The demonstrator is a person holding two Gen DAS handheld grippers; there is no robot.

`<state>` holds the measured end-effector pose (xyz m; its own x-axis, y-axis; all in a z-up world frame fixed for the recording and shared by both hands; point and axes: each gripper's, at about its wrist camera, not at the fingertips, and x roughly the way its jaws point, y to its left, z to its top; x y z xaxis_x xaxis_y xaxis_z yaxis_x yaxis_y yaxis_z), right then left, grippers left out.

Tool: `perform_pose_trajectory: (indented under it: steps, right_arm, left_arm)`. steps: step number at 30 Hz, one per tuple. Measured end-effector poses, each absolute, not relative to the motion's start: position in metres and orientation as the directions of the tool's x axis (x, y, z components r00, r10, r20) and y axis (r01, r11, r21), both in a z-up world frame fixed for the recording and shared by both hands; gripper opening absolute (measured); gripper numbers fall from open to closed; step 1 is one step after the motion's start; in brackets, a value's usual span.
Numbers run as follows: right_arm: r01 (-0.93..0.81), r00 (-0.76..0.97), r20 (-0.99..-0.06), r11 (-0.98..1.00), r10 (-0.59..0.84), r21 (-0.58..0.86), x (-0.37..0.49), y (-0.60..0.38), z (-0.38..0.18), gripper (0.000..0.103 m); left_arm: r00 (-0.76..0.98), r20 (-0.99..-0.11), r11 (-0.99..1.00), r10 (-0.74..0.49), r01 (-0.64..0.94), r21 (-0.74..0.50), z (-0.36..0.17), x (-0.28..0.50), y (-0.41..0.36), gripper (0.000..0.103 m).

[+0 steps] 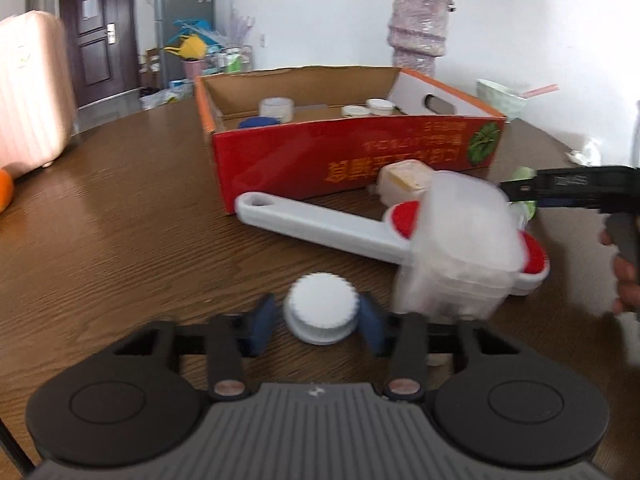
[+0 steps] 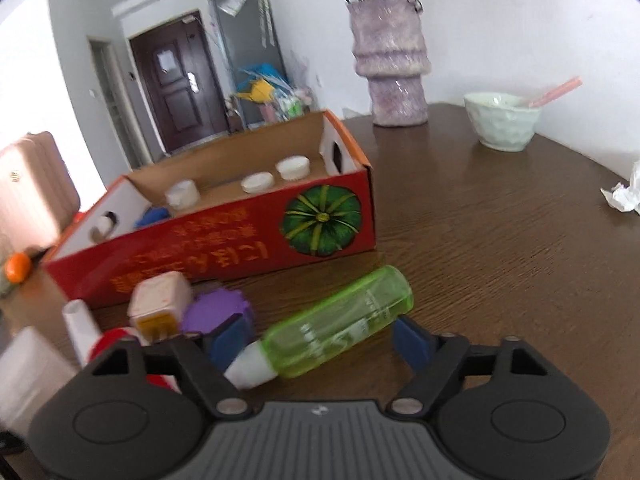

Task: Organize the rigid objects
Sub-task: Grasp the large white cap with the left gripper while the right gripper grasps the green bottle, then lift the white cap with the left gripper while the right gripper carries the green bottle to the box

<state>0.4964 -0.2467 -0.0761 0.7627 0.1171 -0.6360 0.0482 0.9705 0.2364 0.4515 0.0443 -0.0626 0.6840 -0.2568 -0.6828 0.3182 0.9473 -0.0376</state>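
A red cardboard box (image 1: 344, 160) stands on the brown table and holds several white and blue lids; it also shows in the right wrist view (image 2: 224, 240). My left gripper (image 1: 318, 322) is open around a white ribbed cap (image 1: 320, 312) on the table. Beyond it lie a white-handled red brush (image 1: 312, 224) and a clear plastic container (image 1: 460, 240). My right gripper (image 2: 324, 338) is open around a green transparent bottle (image 2: 344, 320) with a white tip, lying on its side. A purple lid (image 2: 218, 312) and a small cream box (image 2: 160, 300) lie to its left.
A purple vase (image 2: 390, 64) with flowers and a pale green bowl (image 2: 502, 124) stand at the table's far side. Crumpled white paper (image 2: 624, 192) lies at the right edge. An orange (image 2: 18, 268) and a pink suitcase (image 1: 28, 96) are at the left.
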Motion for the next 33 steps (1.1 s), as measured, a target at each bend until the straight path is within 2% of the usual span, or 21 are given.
perform_pose_trajectory:
  steps: [1,6,16,22,28,33]
  right_arm:
    - [0.06,0.756,-0.644,0.967,0.119,0.248,0.502,-0.249,-0.078,0.066]
    - [0.046,0.762,-0.642,0.983,0.083,0.18,0.507,-0.25,-0.08,0.031]
    - [-0.024,0.743,-0.667,0.998,0.053,0.052,0.462,-0.25,-0.076,0.03]
    - [-0.033,0.756,-0.65,0.996,0.076,0.077,0.401,-0.253,-0.07,0.03]
    - [-0.044,0.855,-0.513,0.997,0.069,0.061,0.314,-0.249,-0.029,0.03]
    - [-0.062,0.939,-0.339,0.998,0.064,0.017,0.241,-0.238,0.009,0.03]
  left_arm:
    - [0.683,-0.683,0.945,-0.259,0.324,-0.034,-0.062,0.452,0.043,0.039]
    - [0.698,-0.678,0.952,-0.233,0.304,-0.013,-0.063,0.45,0.042,0.039]
    - [0.759,-0.619,0.975,-0.202,0.217,-0.052,-0.038,0.389,0.056,0.039]
    - [0.822,-0.539,0.979,-0.184,0.2,-0.029,-0.004,0.325,0.06,0.039]
    - [0.875,-0.454,0.985,-0.165,0.169,-0.032,0.032,0.266,0.064,0.039]
    - [0.936,-0.334,0.992,-0.114,0.127,0.017,0.059,0.204,0.057,0.039]
